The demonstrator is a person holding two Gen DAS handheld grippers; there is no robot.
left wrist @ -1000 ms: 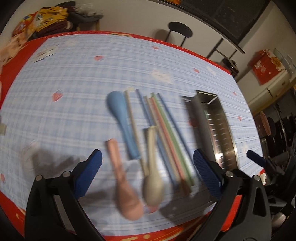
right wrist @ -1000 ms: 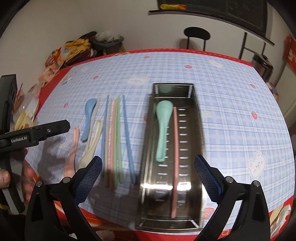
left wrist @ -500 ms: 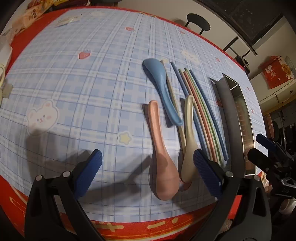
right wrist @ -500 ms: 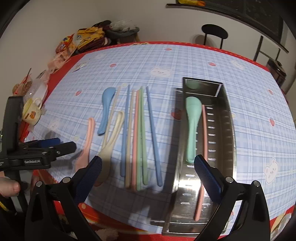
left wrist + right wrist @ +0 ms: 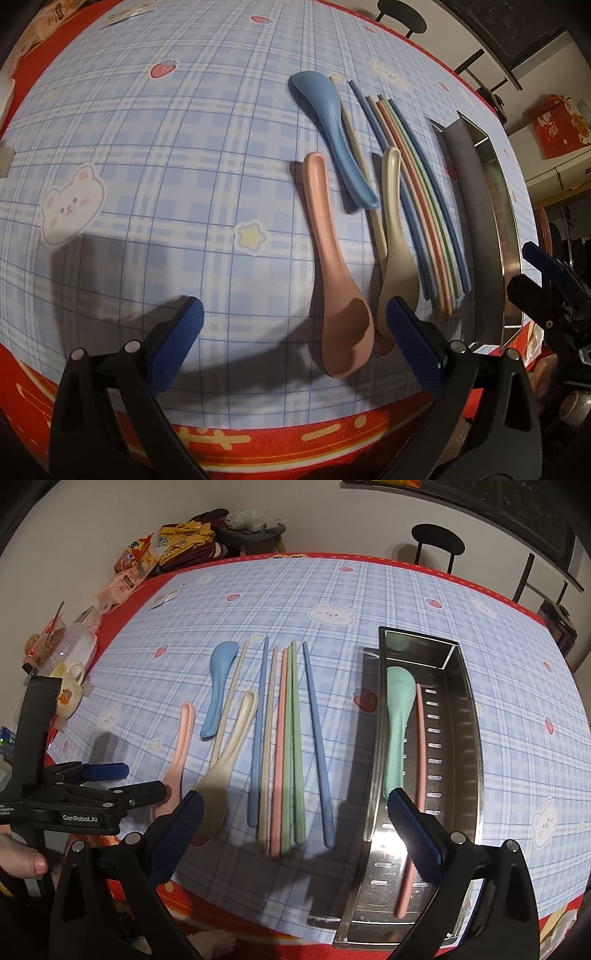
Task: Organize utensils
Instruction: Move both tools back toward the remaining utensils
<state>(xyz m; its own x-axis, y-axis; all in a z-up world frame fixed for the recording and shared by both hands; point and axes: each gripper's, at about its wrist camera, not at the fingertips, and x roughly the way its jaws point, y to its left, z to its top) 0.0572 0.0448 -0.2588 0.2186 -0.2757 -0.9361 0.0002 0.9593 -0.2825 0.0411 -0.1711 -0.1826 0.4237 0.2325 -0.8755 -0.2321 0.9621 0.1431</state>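
Pink spoon (image 5: 334, 266) lay flat on the blue plaid tablecloth (image 5: 147, 177), bowl toward the near table edge, handle pointing away. Its bowl sat between the two finger pads of the left gripper (image 5: 295, 325), closer to the right-hand pad; whether either pad touched it could not be told. Left jaws were spread wide, holding nothing.

Beige spoon (image 5: 395, 240) lay just beside the pink one on its right, bowl also near the edge, partly hidden behind the gripper's right-hand pad. Blue spoon (image 5: 332, 133) lay farther back with its bowl away from the near edge, its handle tip ending between the pink and beige handles.

Right of the spoons, a row of loose chopsticks (image 5: 284, 738) ran lengthwise: blue, beige, pink, green, with one blue stick set slightly apart on the tray side. One beige stick lay under or against the beige spoon's handle; contact unclear.

Steel tray (image 5: 469, 716) stood right of the chopsticks, perforated on its floor. Inside it: green spoon (image 5: 397, 716) along the left wall, and a single pink chopstick (image 5: 419, 738) just beside it.

Right gripper (image 5: 295, 812) hovered above the near ends of the chopsticks and the tray's near end, jaws spread wide, empty.

Mug (image 5: 70, 690) and snack packets (image 5: 147, 561) sat at the table's far left.
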